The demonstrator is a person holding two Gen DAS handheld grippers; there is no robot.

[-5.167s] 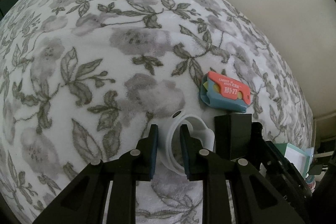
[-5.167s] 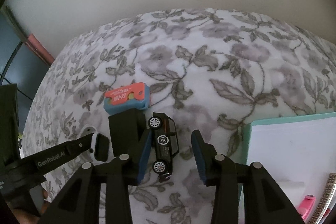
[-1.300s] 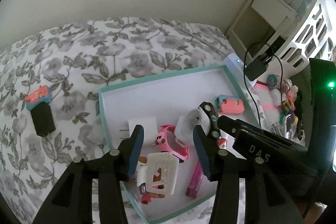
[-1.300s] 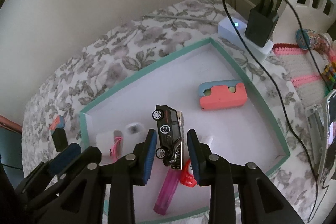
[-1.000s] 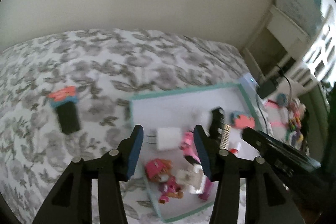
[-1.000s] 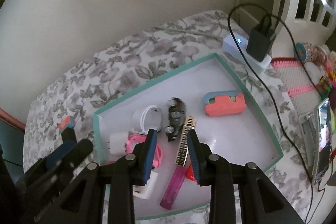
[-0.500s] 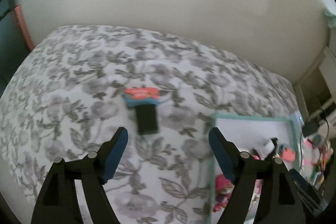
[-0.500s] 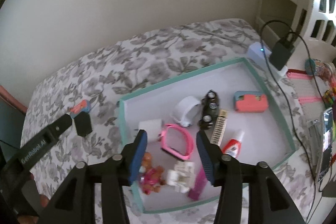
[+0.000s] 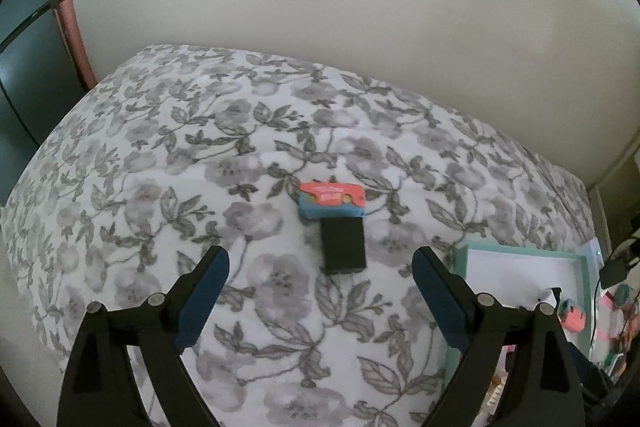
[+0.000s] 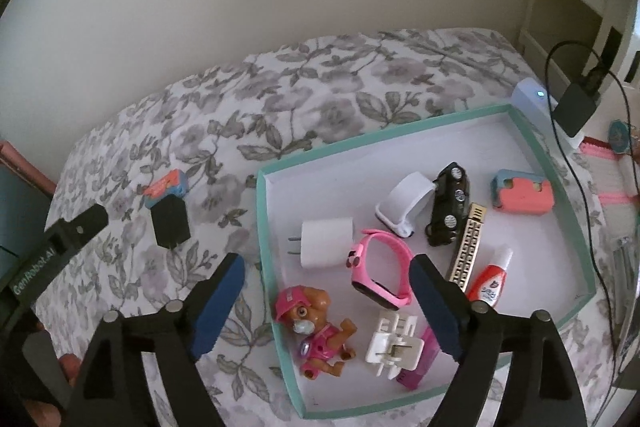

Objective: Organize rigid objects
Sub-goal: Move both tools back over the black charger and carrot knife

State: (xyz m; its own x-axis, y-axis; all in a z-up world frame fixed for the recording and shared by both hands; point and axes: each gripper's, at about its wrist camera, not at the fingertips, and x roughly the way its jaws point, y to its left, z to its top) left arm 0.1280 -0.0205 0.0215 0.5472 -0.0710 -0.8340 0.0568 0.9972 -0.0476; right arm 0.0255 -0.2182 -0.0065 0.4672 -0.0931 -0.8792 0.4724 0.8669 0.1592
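Teal-rimmed white tray on floral bedspread, holding most of the rigid stuff: white charger plug, pink watch, white watch band touching black toy car, gold strip just beside the car, red-white glue bottle, coral-and-blue box near far right wall, pink pup figure and white clip near the front rim. Outside tray, well to its left: black adapter flat on bedspread, touching second coral-and-blue box on its far side. Left gripper jaws opening, spread wide, nothing between pads, aimed at adapter, not touching. Right gripper jaws opening too, wide, empty, hovering above tray's near-left part. Power strip with black charger beyond tray's far right corner.
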